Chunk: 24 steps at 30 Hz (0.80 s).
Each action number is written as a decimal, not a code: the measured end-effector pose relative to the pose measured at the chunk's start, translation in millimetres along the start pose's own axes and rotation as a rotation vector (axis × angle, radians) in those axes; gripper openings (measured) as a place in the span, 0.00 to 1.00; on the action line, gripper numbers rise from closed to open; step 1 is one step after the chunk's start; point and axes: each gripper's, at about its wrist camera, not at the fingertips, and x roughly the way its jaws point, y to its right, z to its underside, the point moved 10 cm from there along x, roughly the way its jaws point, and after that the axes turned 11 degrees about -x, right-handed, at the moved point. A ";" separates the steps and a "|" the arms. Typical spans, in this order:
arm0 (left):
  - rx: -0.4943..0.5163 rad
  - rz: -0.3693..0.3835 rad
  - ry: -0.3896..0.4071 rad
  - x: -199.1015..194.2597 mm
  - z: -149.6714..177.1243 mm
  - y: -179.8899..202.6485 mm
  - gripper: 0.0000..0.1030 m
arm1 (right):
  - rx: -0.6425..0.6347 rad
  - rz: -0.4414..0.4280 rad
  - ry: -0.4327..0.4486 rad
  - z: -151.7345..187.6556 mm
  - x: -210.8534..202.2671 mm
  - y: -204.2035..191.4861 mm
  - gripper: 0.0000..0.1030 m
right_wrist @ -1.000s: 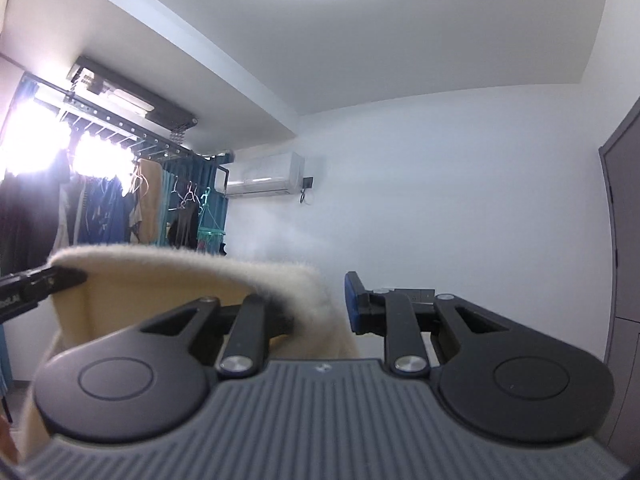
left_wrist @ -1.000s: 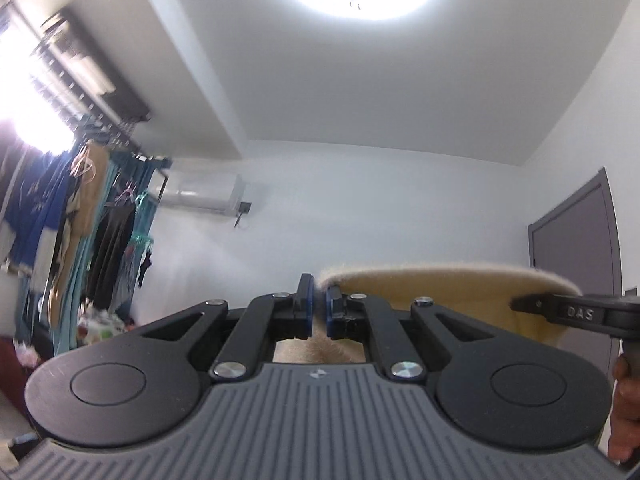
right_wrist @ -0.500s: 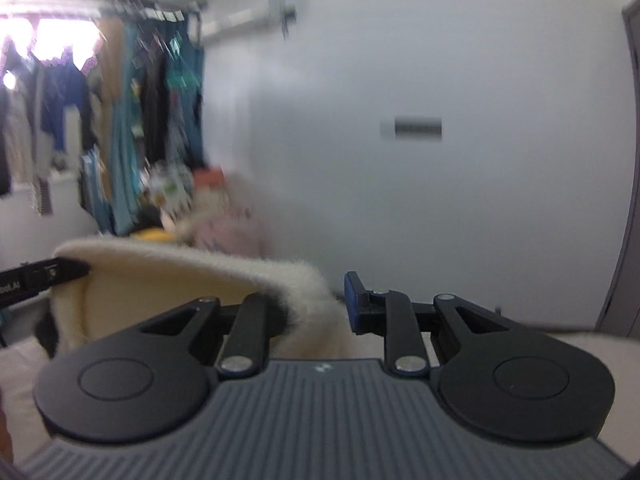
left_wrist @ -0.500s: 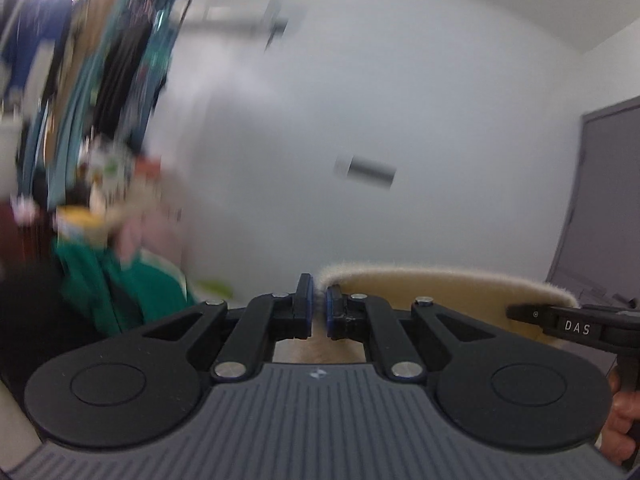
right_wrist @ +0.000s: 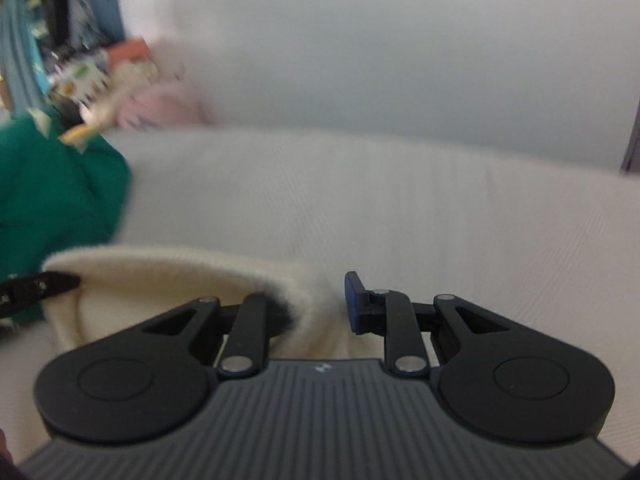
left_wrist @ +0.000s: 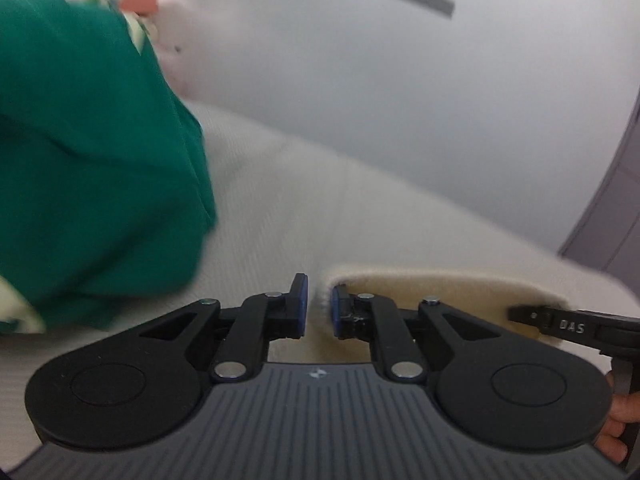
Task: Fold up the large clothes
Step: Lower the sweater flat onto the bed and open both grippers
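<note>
A cream fleece garment (left_wrist: 440, 292) hangs stretched between my two grippers over a white ribbed bed surface (left_wrist: 304, 208). My left gripper (left_wrist: 318, 308) is shut on the garment's left edge. My right gripper (right_wrist: 320, 304) is shut on its right edge (right_wrist: 168, 272); the fleece covers its left finger. The tip of the right gripper shows at the right of the left wrist view (left_wrist: 560, 324), and the tip of the left gripper shows at the left of the right wrist view (right_wrist: 36, 288). The rest of the garment is hidden below.
A green garment (left_wrist: 88, 168) lies heaped on the bed to the left; it also shows in the right wrist view (right_wrist: 52, 192). Pink and patterned items (right_wrist: 132, 92) sit behind it by the white wall (right_wrist: 400, 48). A grey door (left_wrist: 608, 184) stands at the right.
Both grippers have swung down fast, from facing the ceiling and wall to facing the bed, carrying the cream garment with them. Their grip looks unchanged.
</note>
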 end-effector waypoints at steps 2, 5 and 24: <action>0.016 -0.011 -0.042 27.1 15.4 -1.7 0.14 | 0.025 -0.009 -0.060 18.6 23.0 0.7 0.22; 0.065 -0.031 -0.078 51.7 22.3 3.1 0.14 | 0.054 -0.032 -0.072 22.0 25.9 -2.1 0.22; 0.005 0.033 -0.225 -22.1 -11.3 19.5 0.71 | -0.005 -0.113 -0.127 0.3 -27.0 -38.7 0.66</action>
